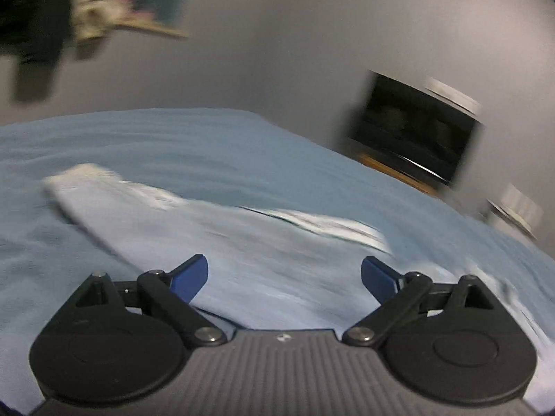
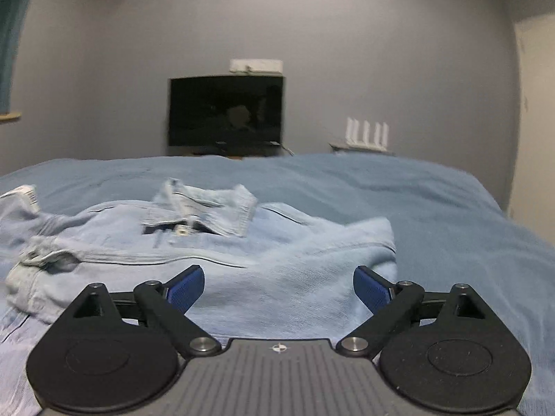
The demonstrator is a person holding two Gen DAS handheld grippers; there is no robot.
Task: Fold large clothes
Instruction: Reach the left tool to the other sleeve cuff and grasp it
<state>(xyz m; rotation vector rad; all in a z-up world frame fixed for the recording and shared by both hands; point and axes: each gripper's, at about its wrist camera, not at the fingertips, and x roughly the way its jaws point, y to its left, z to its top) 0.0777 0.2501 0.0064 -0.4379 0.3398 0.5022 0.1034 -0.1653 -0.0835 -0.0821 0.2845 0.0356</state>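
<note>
Pale blue collared cotton shirt [image 2: 222, 242] lies on blue bed cover [image 2: 433, 201]; left claw [image 1: 284, 277] and right claw [image 2: 279, 286] wide apart, empty.

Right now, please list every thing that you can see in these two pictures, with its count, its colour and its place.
shirt: one, light blue, collared, lying on the bed in front of both grippers
bed cover: one, blue, under the shirt
television: one, black screen, against the far wall beyond the bed
router: one, white with upright antennas, to the right of the television
wall: grey, behind the television
hanging clothes: dark and pale, blurred, upper left of the left wrist view; count unclear
left gripper: one, black with blue pads, jaws open, above the shirt
right gripper: one, black with blue pads, jaws open, above the shirt
</note>
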